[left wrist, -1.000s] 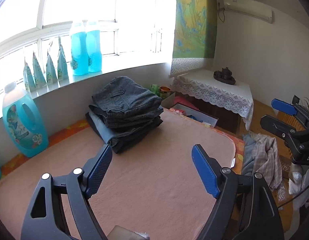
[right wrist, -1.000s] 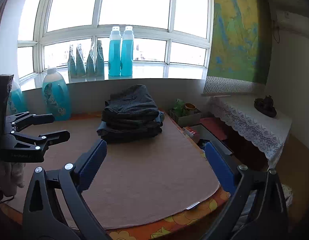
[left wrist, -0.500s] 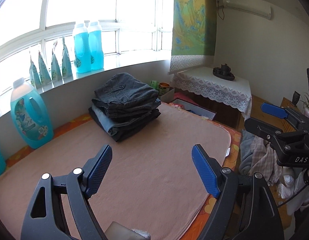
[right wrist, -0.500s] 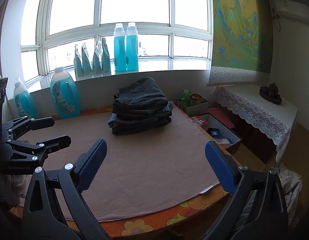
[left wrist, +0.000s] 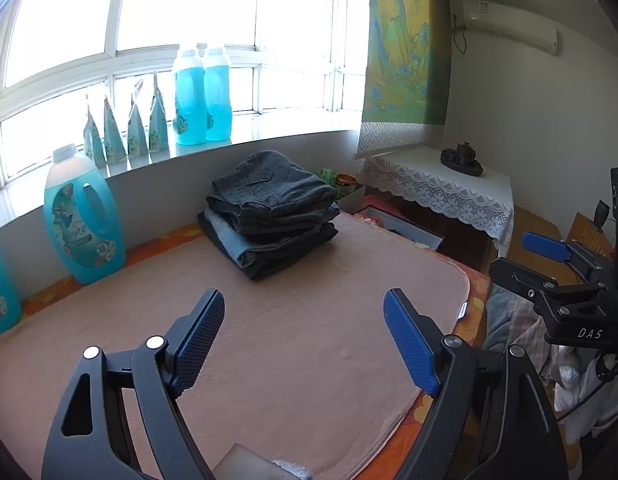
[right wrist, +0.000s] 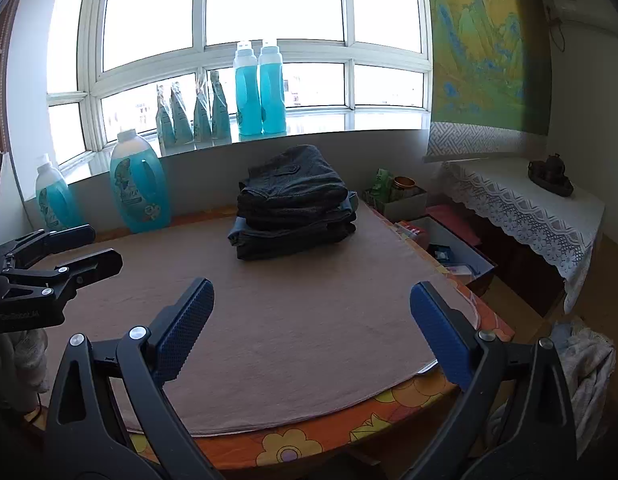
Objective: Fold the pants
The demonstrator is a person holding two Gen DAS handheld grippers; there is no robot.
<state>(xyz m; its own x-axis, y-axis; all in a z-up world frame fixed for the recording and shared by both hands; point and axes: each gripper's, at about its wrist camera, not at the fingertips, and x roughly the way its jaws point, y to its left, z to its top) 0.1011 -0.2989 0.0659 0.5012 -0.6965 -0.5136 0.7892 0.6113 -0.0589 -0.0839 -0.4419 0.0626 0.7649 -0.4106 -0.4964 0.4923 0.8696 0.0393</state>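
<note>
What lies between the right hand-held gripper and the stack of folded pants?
Only bare brown mat lies between the right hand-held gripper and the stack of folded pants; the right wrist view shows this.

Blown-out window point(right wrist: 269, 0) backlight; dim interior, fisheye-bent edges, dark corners

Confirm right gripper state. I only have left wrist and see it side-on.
Observer: The right gripper is open, with nothing between its pads.
Operator: What's in front of it?
Observer: Bare mat between the pads, with the folded stack beyond at the far edge.
Operator: And the box right of the table? I barely see inside.
Observer: The box is open and holds a few small packets. I can't see any pants in it.
</note>
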